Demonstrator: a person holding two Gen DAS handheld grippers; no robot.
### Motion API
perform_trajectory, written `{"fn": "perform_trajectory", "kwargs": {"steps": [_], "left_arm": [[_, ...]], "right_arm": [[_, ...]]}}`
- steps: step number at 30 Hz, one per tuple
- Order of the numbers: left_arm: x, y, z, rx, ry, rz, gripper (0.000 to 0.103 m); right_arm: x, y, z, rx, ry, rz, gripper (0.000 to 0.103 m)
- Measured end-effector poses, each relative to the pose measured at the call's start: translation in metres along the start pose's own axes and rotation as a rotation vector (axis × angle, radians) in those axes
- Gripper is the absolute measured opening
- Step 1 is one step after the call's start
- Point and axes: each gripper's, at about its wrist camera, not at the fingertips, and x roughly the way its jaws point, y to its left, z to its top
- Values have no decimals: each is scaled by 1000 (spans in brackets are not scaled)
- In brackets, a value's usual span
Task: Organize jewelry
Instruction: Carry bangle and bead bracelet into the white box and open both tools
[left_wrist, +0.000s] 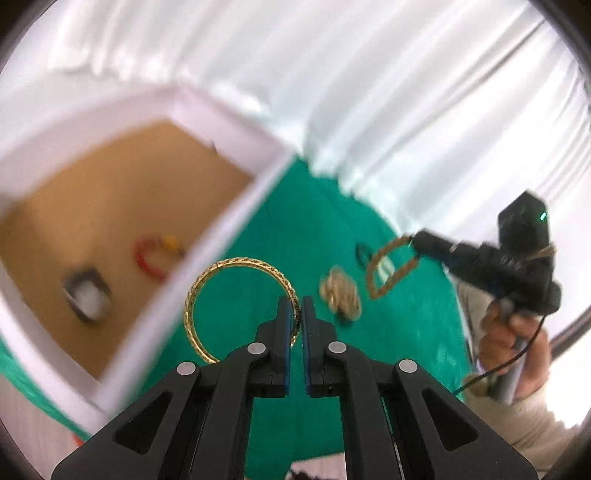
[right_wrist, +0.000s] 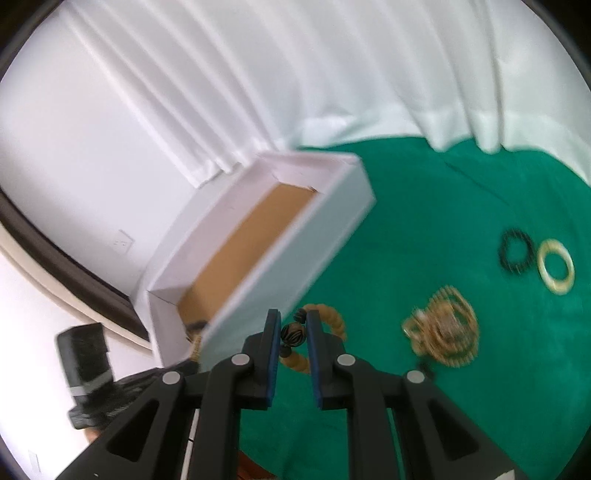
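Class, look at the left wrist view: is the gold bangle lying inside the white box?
No. The gold bangle is pinched between the left gripper fingers, held outside the white box wall, above the green cloth.

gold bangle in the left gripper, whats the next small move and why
Probably carry the gold bangle, pinched in the left gripper, leftward over the white box rim and release. The box is open, with a red bracelet already inside.
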Motion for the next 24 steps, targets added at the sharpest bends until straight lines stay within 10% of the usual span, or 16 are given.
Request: {"fn": "perform_trajectory", "kwargs": {"steps": [8, 24], "left_arm": [[-27, 39, 74, -39, -103, 219, 3], [66, 131, 86, -157, 61, 390, 5]], "right_arm": [[34, 84, 61, -178, -71, 91, 14], [221, 103, 60, -366, 144, -37, 16]]}}
